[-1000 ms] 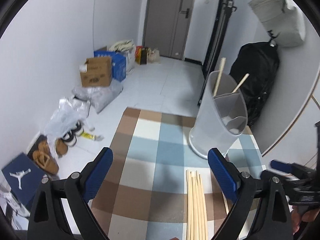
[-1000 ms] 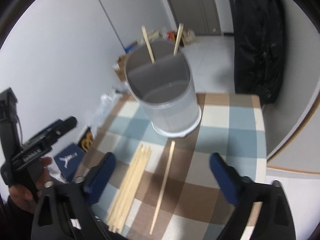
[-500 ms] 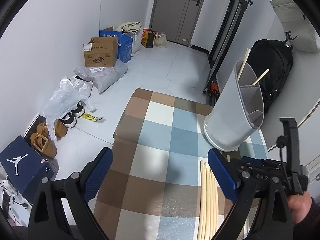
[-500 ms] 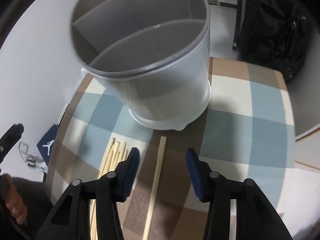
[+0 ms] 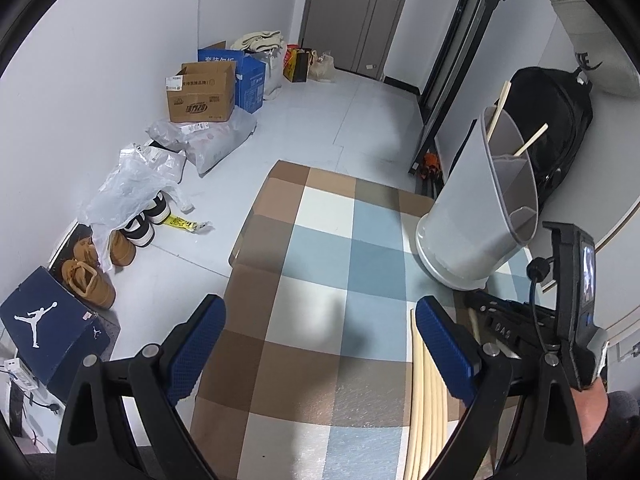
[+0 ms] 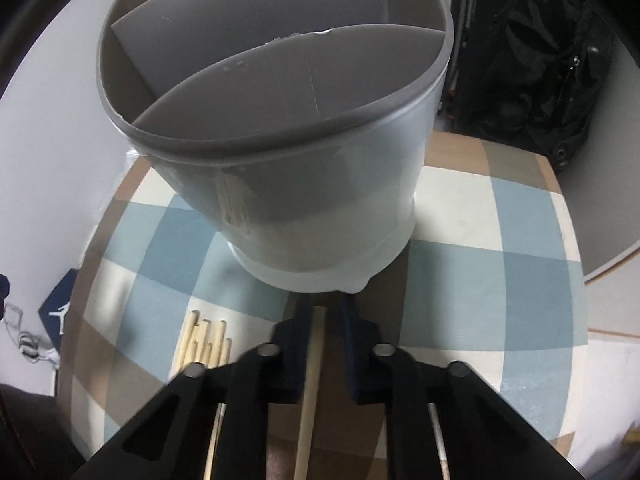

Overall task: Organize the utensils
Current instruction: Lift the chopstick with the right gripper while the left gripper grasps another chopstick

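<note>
Because the holder [image 6: 280, 184] stands right ahead on the checked mat [image 6: 520, 232], I work the loose chopstick [image 6: 310, 376] lying apart from the bundle [image 6: 204, 340], easiest to lift alone. My right gripper [image 6: 322, 320] has pinched nearly closed on it. My left gripper [image 5: 320, 344] hangs wide open over the mat, holding nothing.

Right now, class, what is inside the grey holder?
The holder has dividers; two chopsticks stick out of its back compartment. The near compartment looks empty, though its floor is hidden.
</note>
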Motion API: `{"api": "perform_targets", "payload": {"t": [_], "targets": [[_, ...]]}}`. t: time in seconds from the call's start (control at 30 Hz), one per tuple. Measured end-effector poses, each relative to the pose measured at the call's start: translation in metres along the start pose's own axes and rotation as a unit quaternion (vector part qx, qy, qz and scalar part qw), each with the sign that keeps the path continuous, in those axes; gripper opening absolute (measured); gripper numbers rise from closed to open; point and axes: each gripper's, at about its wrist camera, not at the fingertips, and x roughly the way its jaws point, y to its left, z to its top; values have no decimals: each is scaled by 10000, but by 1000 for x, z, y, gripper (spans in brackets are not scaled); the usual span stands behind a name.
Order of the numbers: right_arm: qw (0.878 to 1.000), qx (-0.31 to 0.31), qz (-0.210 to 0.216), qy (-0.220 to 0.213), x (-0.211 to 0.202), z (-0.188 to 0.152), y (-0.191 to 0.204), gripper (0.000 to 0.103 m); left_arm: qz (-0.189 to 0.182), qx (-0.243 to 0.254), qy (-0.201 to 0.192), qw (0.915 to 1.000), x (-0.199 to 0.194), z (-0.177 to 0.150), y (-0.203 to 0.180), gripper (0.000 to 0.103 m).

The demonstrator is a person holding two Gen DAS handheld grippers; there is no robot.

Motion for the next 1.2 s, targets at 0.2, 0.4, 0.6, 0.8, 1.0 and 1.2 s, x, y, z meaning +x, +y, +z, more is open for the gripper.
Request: {"api": "perform_targets", "payload": {"t": [0.2,0.4,0.6,0.8,1.0,1.2], "targets": [[9990,404,195,22,-9,-5,-17,6,-88,249,447,9987,15,-9,-8,93],[9841,1437,1037,-90,-29,-5,-54,6,-71,698,907,9934,30,-23,-27,93],[9670,2097,1449,-30,-42,-11,-87,6,9,842,1187,9894,40,-32,-37,93],[9665,1979,1629,-96,-66,-22,-106,6,230,926,1350,9862,52,-37,-48,93],[9627,2004,1802,-251,-92,-11,-99,6,371,924,1473,9841,58,-38,-55,93],[9624,1831,1968,-383,-97,-10,-104,6,378,767,1584,9837,60,-41,-48,93]]}}
